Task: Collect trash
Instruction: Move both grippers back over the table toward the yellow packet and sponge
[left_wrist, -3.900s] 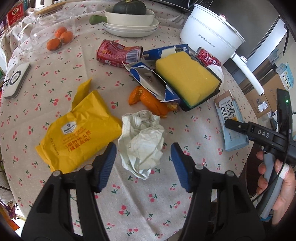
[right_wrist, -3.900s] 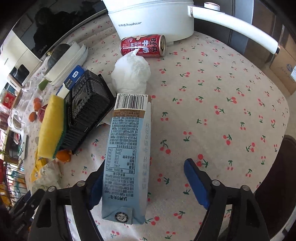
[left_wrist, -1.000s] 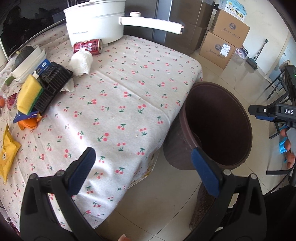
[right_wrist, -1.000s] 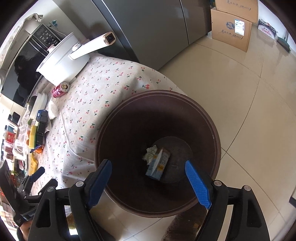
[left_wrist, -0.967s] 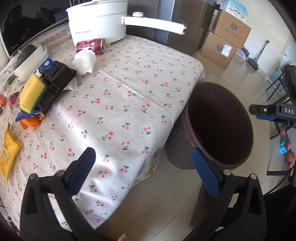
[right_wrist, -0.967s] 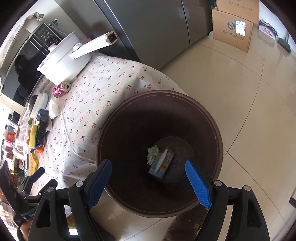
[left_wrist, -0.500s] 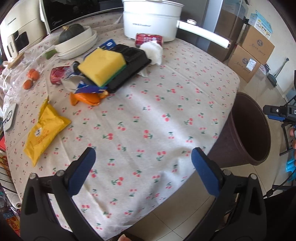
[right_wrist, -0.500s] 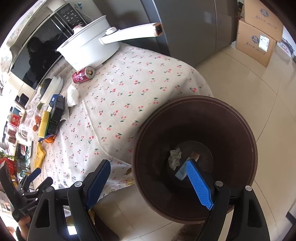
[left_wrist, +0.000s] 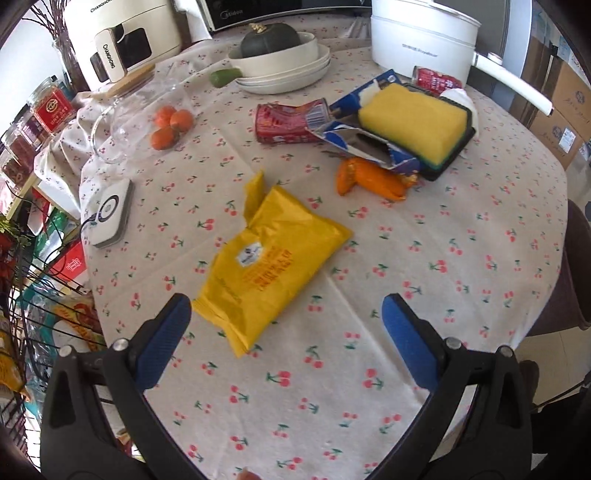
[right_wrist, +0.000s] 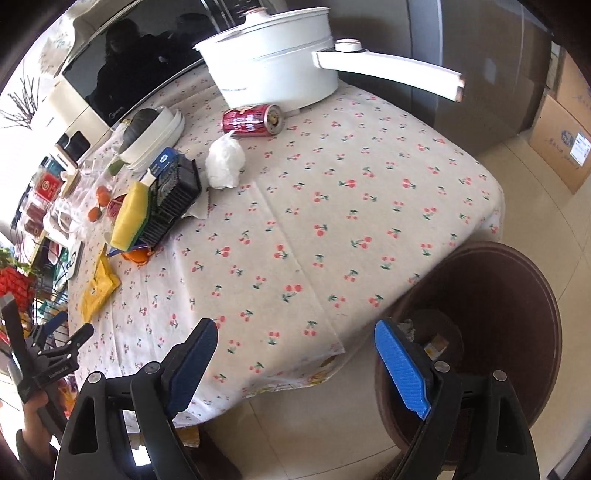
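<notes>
A yellow snack bag (left_wrist: 273, 258) lies on the cherry-print table (left_wrist: 461, 236), just beyond my open left gripper (left_wrist: 284, 314), whose jaws are empty. Farther back lie orange peel (left_wrist: 369, 181), a torn blue carton (left_wrist: 369, 147), a crushed red can (left_wrist: 288, 122) and a yellow sponge (left_wrist: 410, 118) in a black tray. A second red can (right_wrist: 255, 120) and a white tissue wad (right_wrist: 225, 166) lie near the pot. My right gripper (right_wrist: 295, 332) hangs over the table's near edge, its jaws opening with nothing between them. Beside it the brown bin (right_wrist: 517, 295) holds crumpled paper and a carton (right_wrist: 436, 341).
A white pot (right_wrist: 284, 70) with a long handle stands at the back. Stacked plates with a dark squash (left_wrist: 280, 62), a glass jar of tangerines (left_wrist: 162, 122) and a white device (left_wrist: 110, 214) sit on the left. A wire rack (left_wrist: 33, 295) adjoins the table; cardboard boxes (right_wrist: 565, 140) stand on the floor.
Both views swung from the bin back to the table. My left gripper now hovers by the yellow bag. My right gripper left the bin's mouth for the table edge.
</notes>
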